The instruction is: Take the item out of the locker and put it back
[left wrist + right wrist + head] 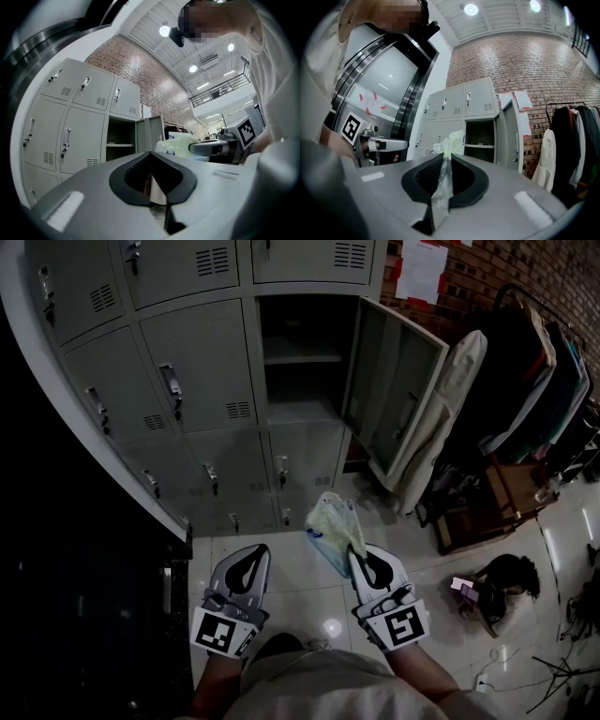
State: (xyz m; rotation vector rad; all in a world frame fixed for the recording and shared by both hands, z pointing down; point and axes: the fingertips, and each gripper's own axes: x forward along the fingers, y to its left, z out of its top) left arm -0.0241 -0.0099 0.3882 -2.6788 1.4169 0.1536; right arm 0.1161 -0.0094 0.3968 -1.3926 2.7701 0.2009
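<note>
The right gripper [355, 553] has its jaws pressed together on the twisted neck of a pale green plastic bag [333, 524]. In the right gripper view a strip of the film runs down between the pads, and the bulk of the bag bunches just past the tips. The left gripper [259, 550] is beside it with its jaws closed tip to tip, and no object shows between them. It does not touch the bag. Both grippers point toward the grey locker bank [187, 381], over a glossy tiled floor [309, 592].

The bag is outside the locker, held in the air in front of the lower row of doors. The open compartment [300, 404] is above and beyond it, with a shelf [302, 357] across its upper part. Its door [394, 395] swings out to the right, so the opening faces the grippers. A pale garment [450, 413] hangs just beside the door's outer edge.

Further right is a clothes rack [548, 362] crowded with dark garments, with a wooden stool [487, 507] below it. A dark bag [506, 577] lies on the floor, well apart from the grippers. Behind the lockers is a brick wall [487, 277] with papers [422, 268] pinned to it.
</note>
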